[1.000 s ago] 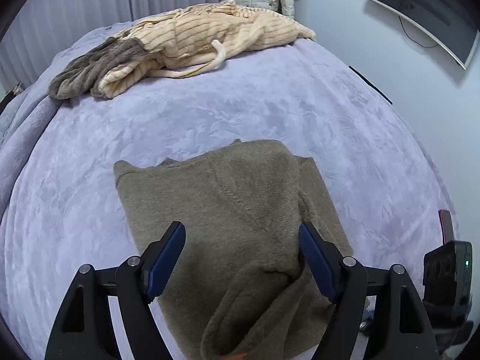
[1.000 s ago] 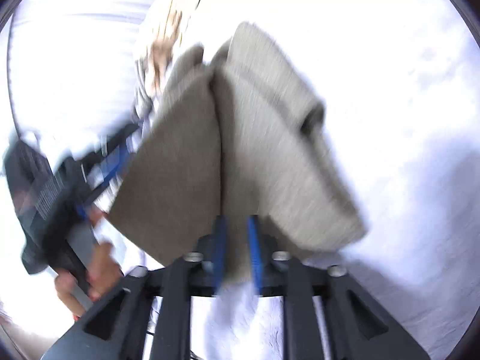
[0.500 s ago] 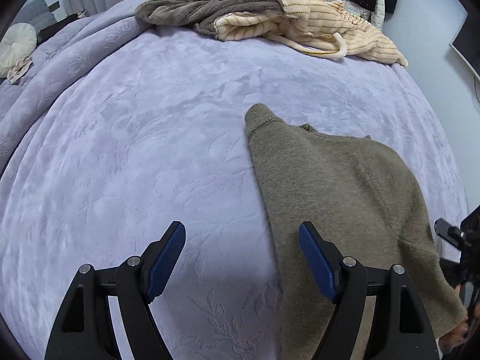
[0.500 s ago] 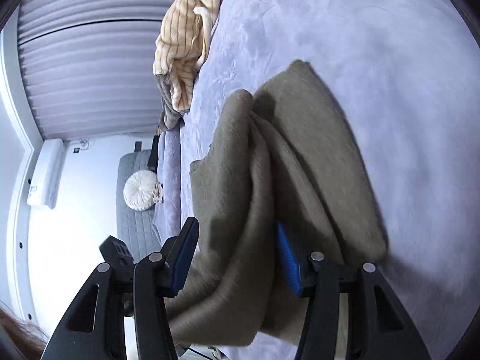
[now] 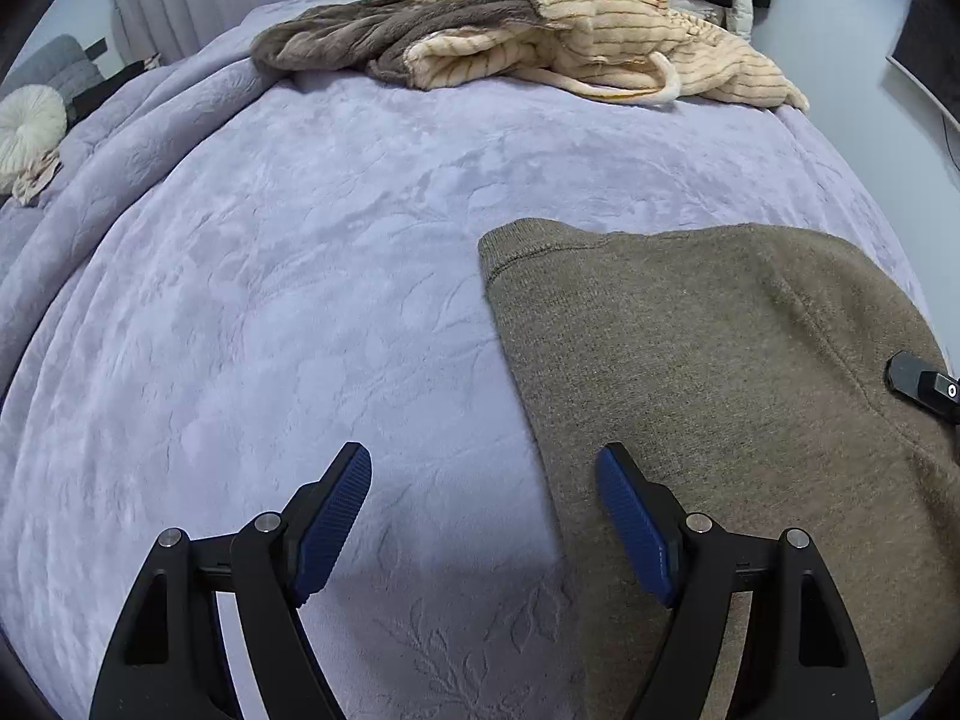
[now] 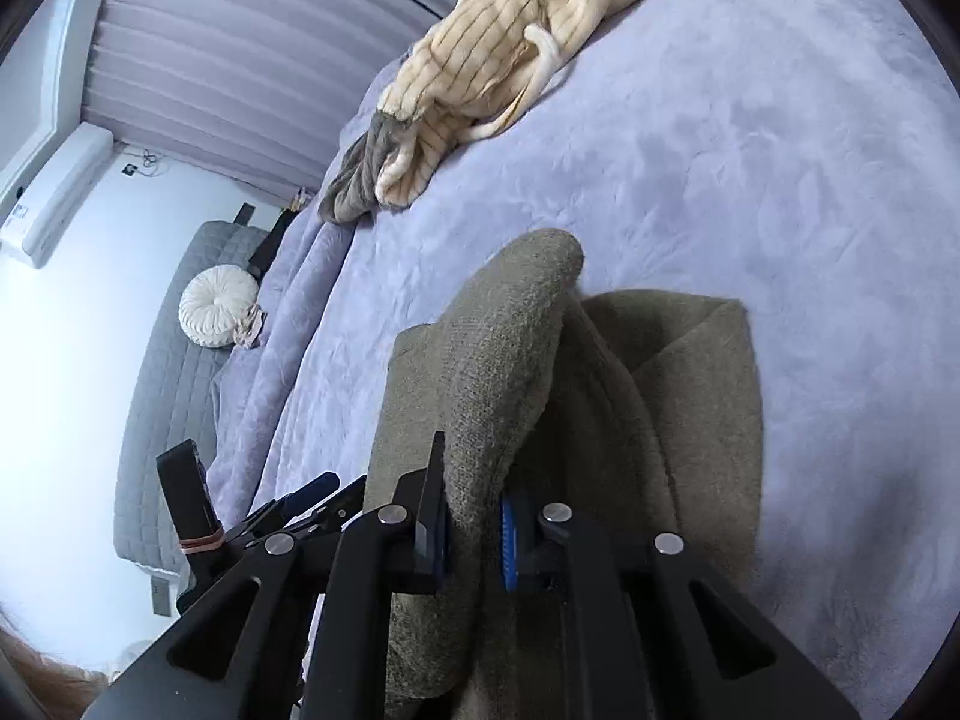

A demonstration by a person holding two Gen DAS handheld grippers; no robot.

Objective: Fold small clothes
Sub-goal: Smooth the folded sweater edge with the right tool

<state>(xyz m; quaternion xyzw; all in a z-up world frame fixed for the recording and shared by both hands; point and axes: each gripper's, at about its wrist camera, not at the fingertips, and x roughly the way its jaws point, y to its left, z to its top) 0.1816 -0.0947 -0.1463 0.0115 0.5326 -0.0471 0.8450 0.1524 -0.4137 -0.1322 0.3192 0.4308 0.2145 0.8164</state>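
Your right hand-held gripper (image 6: 474, 531) has regripped: jaws closing, clamped on the olive sweater (image 5: 720, 372) fold at lower centre. Left hand-held gripper (image 5: 483, 516) stands apart, empty. Next, lay the fold flat on the bed (image 5: 300, 300).

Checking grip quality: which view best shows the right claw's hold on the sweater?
Right wrist: the right claw is closing on a sweater fold. Left wrist shows only the sweater lying flat, plus the claw's edge.

Soft cloths we see on the bed

Fuzzy matt olive-brown knit sweater (image 5: 720, 372); plush embossed lavender blanket (image 5: 300, 300); ribbed cream striped garment (image 5: 600, 42).
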